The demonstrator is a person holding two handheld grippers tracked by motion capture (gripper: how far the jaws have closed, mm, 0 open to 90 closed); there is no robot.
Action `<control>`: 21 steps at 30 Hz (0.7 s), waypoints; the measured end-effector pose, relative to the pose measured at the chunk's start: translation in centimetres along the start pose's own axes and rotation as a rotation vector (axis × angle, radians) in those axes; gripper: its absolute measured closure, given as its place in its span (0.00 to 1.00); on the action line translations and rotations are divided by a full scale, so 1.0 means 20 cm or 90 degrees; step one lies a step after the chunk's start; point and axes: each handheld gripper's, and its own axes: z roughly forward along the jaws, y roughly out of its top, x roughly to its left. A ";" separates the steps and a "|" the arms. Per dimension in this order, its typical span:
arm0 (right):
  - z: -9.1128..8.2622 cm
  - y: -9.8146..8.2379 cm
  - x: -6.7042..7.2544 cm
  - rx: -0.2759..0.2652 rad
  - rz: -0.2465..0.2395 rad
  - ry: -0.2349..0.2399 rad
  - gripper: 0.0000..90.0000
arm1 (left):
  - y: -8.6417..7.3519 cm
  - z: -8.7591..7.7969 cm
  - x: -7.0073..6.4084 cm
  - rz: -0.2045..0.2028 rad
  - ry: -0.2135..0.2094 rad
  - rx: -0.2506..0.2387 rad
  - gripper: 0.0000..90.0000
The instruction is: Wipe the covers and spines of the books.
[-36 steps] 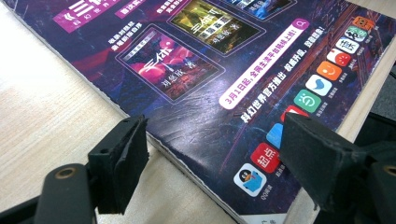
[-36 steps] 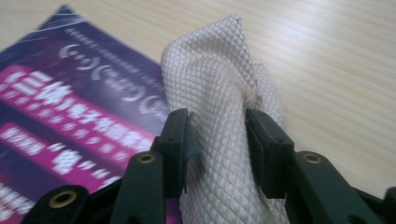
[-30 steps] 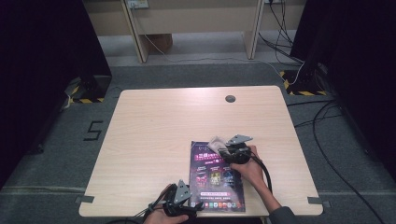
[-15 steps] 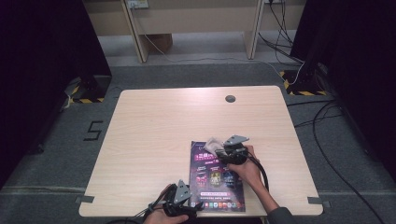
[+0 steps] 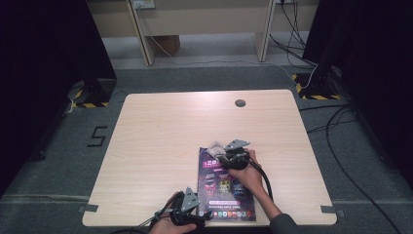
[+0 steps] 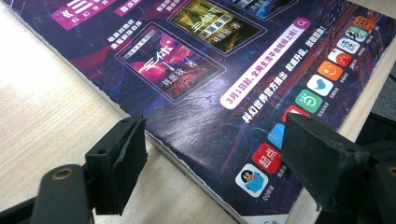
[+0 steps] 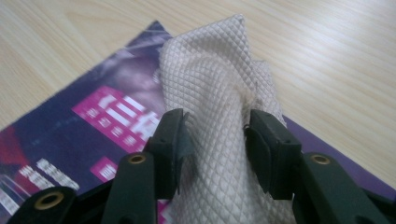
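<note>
Two fingers (image 7: 268, 154) pinch cloth (image 7: 219, 93) – R gripper (image 7: 215, 156) view – atop magazine (image 7: 79, 135).

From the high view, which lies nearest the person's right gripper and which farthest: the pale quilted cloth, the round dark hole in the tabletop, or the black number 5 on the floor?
1. Pale quilted cloth: between the jaws of the right gripper, on the dark purple magazine.
2. Round dark hole: beyond it, near the wooden table's far edge.
3. Black number 5: on the floor, far left.
</note>
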 end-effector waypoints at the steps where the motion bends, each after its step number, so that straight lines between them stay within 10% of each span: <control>1: 0.01 0.01 0.02 0.001 -0.007 0.001 0.63 | 0.00 0.00 0.00 0.000 0.000 0.000 0.24; 9: 0.05 0.04 0.11 -0.008 -0.031 0.036 0.63 | 0.00 0.00 0.00 -0.001 0.000 -0.001 0.24; 21: 0.11 0.09 0.10 -0.016 -0.031 0.010 0.63 | 0.00 0.00 0.00 -0.002 0.000 -0.003 0.24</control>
